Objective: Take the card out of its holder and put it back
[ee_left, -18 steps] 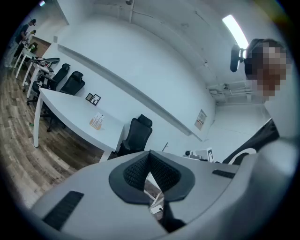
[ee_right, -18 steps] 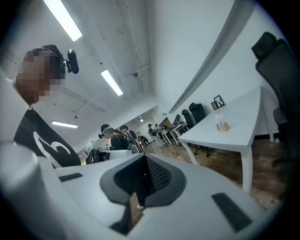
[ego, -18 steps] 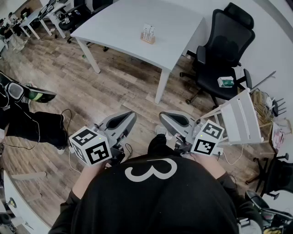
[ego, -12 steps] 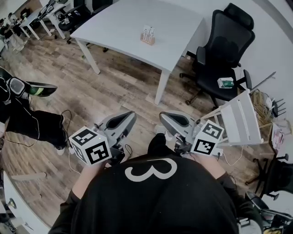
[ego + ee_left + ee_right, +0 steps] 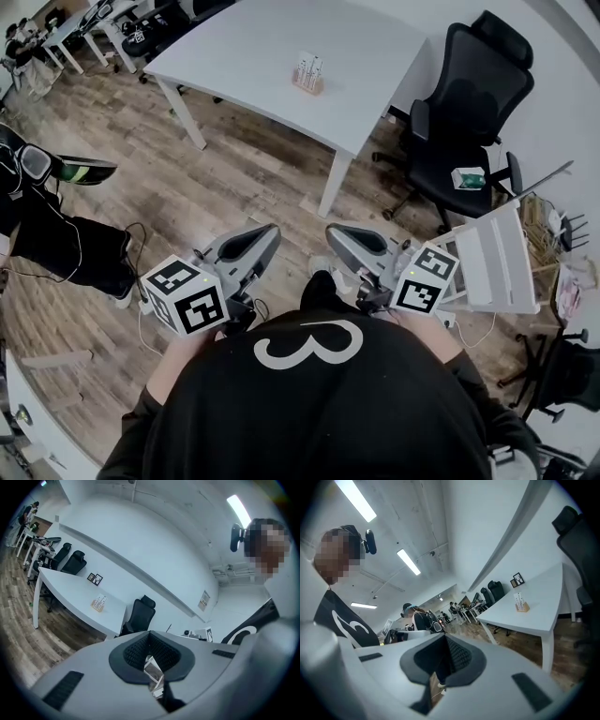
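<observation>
While we held both grippers close in front of our black shirt, the wooden card holder [image 5: 307, 85] stood on the white table [image 5: 246, 45] at the far side of the room. White cards [image 5: 307, 67] stood upright in it, too small for us to count. Nothing else lay on that part of the tabletop. To the right of the table, a black office chair [image 5: 466, 89] carried a small green-and-white box [image 5: 467, 177] on its seat.

The holder was well apart from both grippers, with a stretch of wooden floor [image 5: 225, 178] and the near table edge between them. It lay far ahead of the gap between the two.

The left gripper [image 5: 266, 232] pointed toward the table with its jaws together. In the left gripper view its ribbed pads [image 5: 136, 651] met at the tip with nothing clamped, and the holder [image 5: 98, 603] showed up and to the left. The right gripper [image 5: 335, 232] had its jaws together too, empty. In the right gripper view the holder [image 5: 520, 603] sat on the table [image 5: 534, 613] up and to the right.
</observation>
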A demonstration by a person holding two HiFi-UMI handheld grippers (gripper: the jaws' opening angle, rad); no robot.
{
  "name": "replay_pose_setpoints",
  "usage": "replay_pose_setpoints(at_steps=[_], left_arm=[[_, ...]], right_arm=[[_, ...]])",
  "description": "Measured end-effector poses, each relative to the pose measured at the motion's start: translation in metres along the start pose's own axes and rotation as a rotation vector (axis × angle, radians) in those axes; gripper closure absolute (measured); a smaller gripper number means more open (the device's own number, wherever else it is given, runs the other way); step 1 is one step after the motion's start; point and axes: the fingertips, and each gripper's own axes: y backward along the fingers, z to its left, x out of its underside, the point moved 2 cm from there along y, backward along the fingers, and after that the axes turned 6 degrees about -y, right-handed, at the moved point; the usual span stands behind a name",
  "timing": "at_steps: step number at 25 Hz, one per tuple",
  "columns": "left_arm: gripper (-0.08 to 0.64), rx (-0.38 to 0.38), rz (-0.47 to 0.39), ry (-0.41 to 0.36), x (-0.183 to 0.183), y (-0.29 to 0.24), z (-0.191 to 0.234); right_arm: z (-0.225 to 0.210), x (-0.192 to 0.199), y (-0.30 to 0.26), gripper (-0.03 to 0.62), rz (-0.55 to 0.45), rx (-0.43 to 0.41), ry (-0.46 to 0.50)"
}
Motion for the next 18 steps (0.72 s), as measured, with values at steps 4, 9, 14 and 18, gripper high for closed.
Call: replay_pose_setpoints(at_steps=[4,9,14,18], left_arm=[[0.546,-0.015,0.003,0.017,-0.008,-0.019,0.020],[0.546,-0.025,0.010,0.030,-0.022,-0.055,0.050],[0.546,-0.028,0.028,0.047,-0.037,-0.104,0.079],[0.546,-0.034,0.035,0.054,-0.053,-0.144,0.103]], right_arm=[[-0.024,-0.016,-0.013,0.583,0.016,-0.011,-0.006],[-0.066,-0.041,-0.027,0.583,0.022,-0.013,-0.019],[-0.119,-0.066,-0.037,0.583,0.036,-0.008,-0.046],[-0.160,-0.093,-0.045,0.583,0.043,-0.013,-0.051]])
